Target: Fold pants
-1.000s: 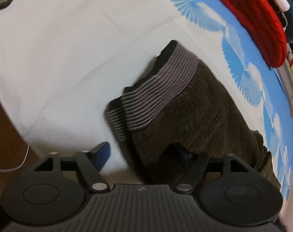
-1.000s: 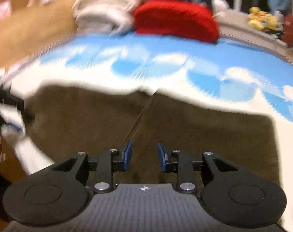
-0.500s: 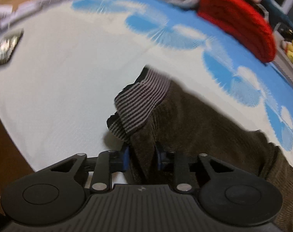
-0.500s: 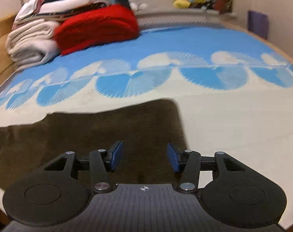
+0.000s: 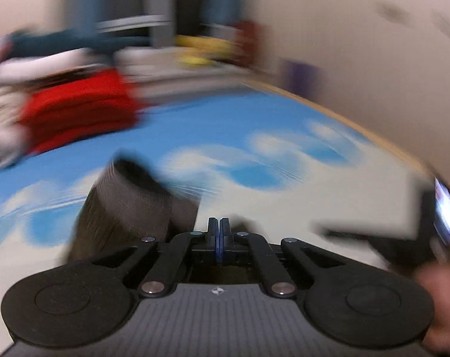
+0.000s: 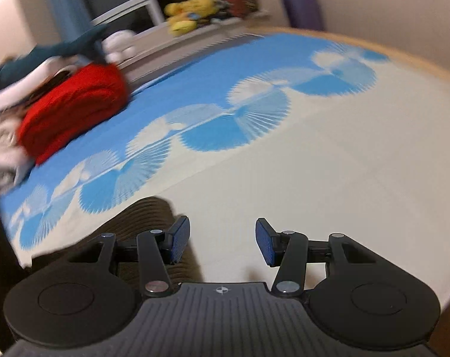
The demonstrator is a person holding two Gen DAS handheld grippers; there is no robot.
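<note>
My left gripper (image 5: 218, 239) has its blue pads pressed flat together. The picture is too smeared to show cloth between them, but the pants (image 5: 127, 208) rise just beside them on the left, so I cannot tell whether a fold is pinched there. The striped grey cuff (image 5: 130, 190) stands up open-mouthed above the bedspread (image 5: 195, 125), with brown corduroy hanging under it. At the right edge of that view sits a blur of my other hand (image 5: 442, 306) and a dark device with a lit screen (image 5: 446, 214).

My right gripper (image 6: 222, 244) is spread, pads well apart, with only pale bedspread (image 6: 329, 163) between them. The brown pants (image 6: 147, 217) lie flat under and behind its left finger (image 6: 179, 239); nothing is gripped.

Beyond the pants, the bedspread's blue fan pattern runs toward the headboard end. Further off, at the bedspread's far left corner, a folded red knit (image 6: 73, 110) lies against a stack of pale folded laundry (image 6: 2, 136), a dark teal plush (image 6: 61, 49) on top. Past the bedspread's far edge, yellow soft toys (image 6: 189, 12) sit on a ledge.
</note>
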